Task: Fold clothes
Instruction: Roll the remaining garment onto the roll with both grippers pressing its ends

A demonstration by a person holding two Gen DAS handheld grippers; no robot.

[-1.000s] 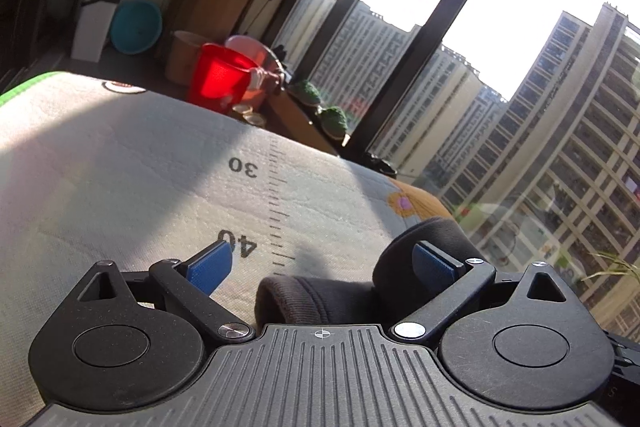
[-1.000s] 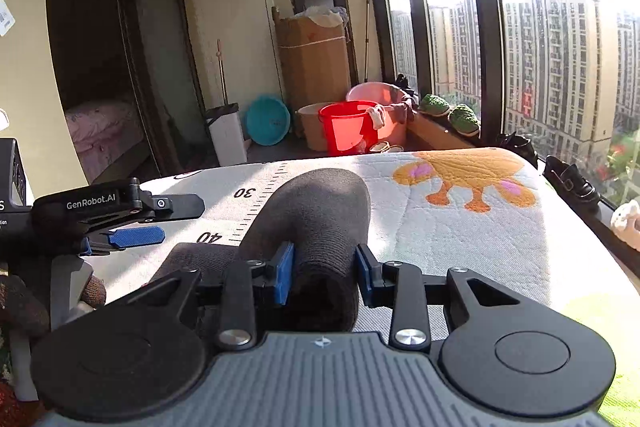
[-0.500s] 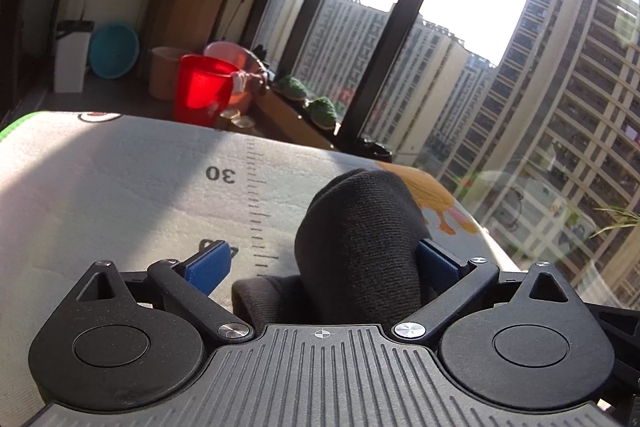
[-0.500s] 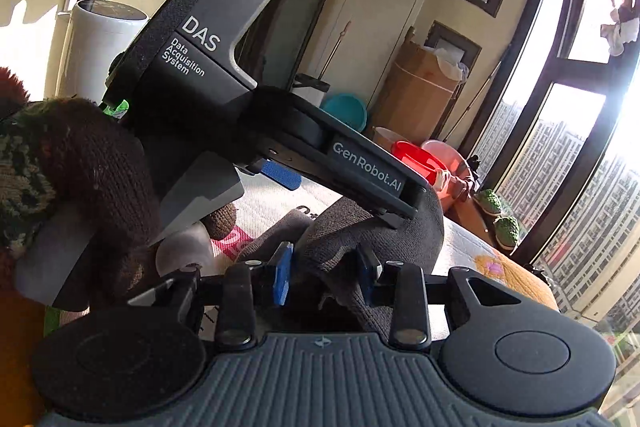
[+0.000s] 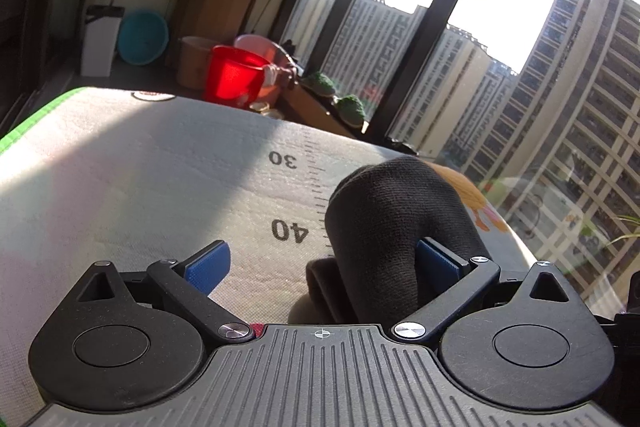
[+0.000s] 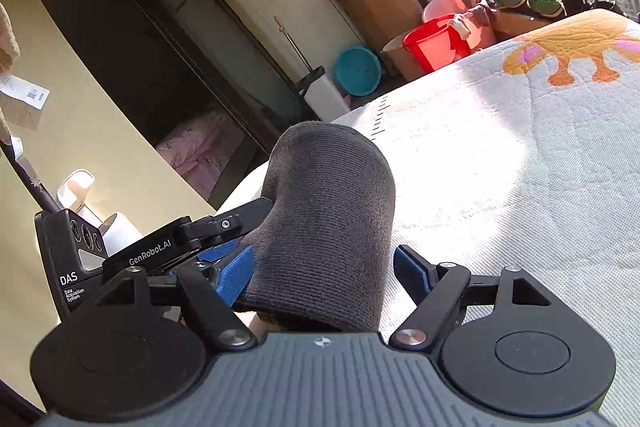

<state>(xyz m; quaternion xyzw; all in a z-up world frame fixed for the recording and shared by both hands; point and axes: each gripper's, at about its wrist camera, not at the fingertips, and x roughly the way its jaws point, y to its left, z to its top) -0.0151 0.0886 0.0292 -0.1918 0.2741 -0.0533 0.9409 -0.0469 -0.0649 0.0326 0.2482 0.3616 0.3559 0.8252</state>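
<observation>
Sunlit white mat (image 6: 500, 163) by tall windows bears a dark knit sock (image 6: 328, 227), humped between the right gripper (image 6: 322, 273), whose jaws are opening off it, and the wide left gripper (image 5: 320, 263); withdrawing both slowly should keep the fold.

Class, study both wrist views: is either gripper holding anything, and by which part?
Nothing is firmly held. The dark sock stands between the right gripper, whose jaws are opening, and inside the open left gripper, touching only one pad.
</observation>
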